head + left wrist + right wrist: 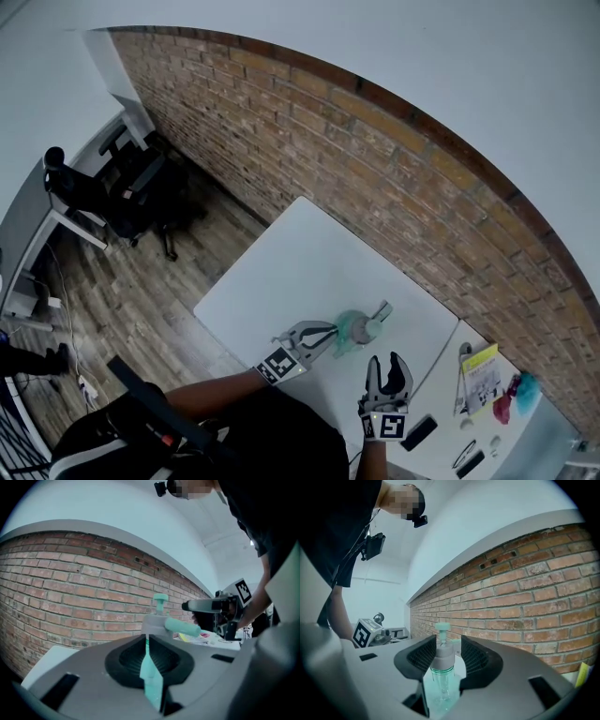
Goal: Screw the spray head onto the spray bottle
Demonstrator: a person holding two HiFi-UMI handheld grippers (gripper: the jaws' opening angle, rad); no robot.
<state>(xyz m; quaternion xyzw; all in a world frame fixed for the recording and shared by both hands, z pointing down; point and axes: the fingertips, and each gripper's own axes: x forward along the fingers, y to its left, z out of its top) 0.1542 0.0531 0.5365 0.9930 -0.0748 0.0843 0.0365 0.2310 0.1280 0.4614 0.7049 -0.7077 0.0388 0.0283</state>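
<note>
A translucent teal spray bottle [349, 330] stands on the white table [300, 262] with its grey spray head [375, 328] on top. My left gripper [328, 337] reaches it from the left. In the left gripper view the left gripper [146, 644] is shut on a thin teal part of the bottle [151, 672], and the spray head [157, 623] shows just beyond. My right gripper [388, 361] is near the bottle's right side, open and apart from it. In the right gripper view the bottle [440, 686] and spray head [443, 653] stand upright past the right gripper [445, 644].
A brick wall [375, 169] runs along the table's far side. A second table at the right carries a yellow booklet [481, 370], black items [419, 431] and a pink and teal thing [516, 398]. An office chair [141, 178] stands on the wooden floor at left.
</note>
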